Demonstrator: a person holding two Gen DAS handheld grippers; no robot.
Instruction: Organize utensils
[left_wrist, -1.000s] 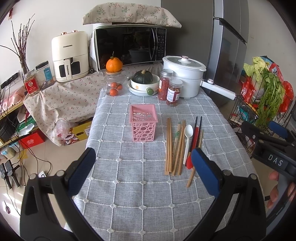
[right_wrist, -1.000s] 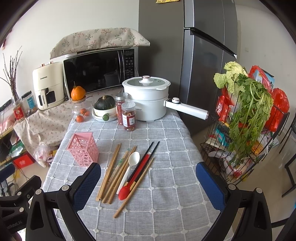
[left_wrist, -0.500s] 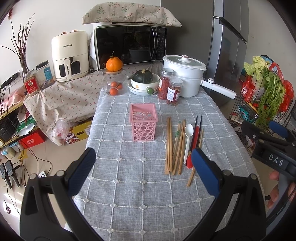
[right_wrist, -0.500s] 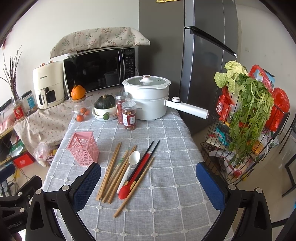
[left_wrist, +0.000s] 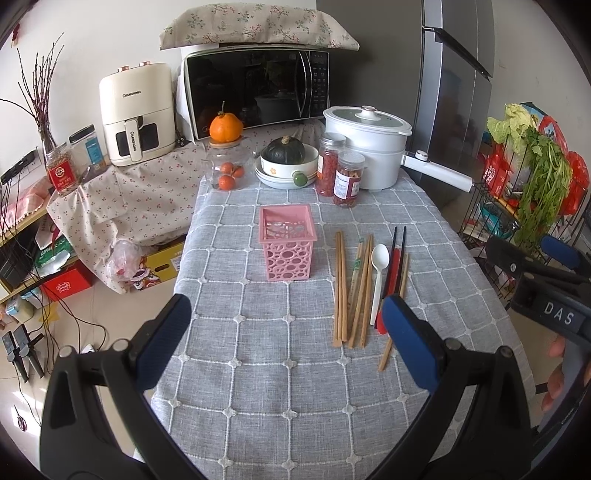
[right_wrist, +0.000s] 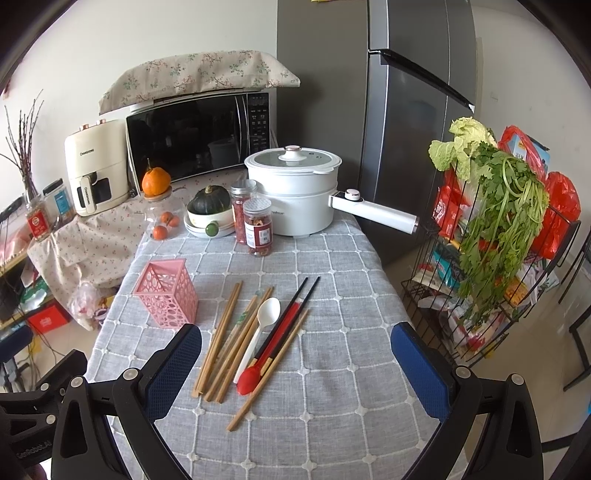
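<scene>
A pink perforated holder (left_wrist: 287, 246) (right_wrist: 166, 292) stands upright and empty on the grey checked tablecloth (left_wrist: 280, 369). To its right lie wooden chopsticks (left_wrist: 340, 288) (right_wrist: 218, 336), a white spoon (left_wrist: 378, 272) (right_wrist: 260, 323), a red spoon (right_wrist: 266, 352) and black chopsticks (left_wrist: 400, 248) (right_wrist: 301, 301). My left gripper (left_wrist: 284, 339) hovers open above the near part of the table, nothing between its blue pads. My right gripper (right_wrist: 295, 365) is also open and empty, held above the near ends of the utensils.
At the back stand a white pot (right_wrist: 293, 192) with a long handle, two red-filled jars (right_wrist: 257, 226), a bowl with a green squash (right_wrist: 208, 212) and a jar topped by an orange (right_wrist: 157, 181). A wire rack with greens (right_wrist: 491, 236) stands right of the table.
</scene>
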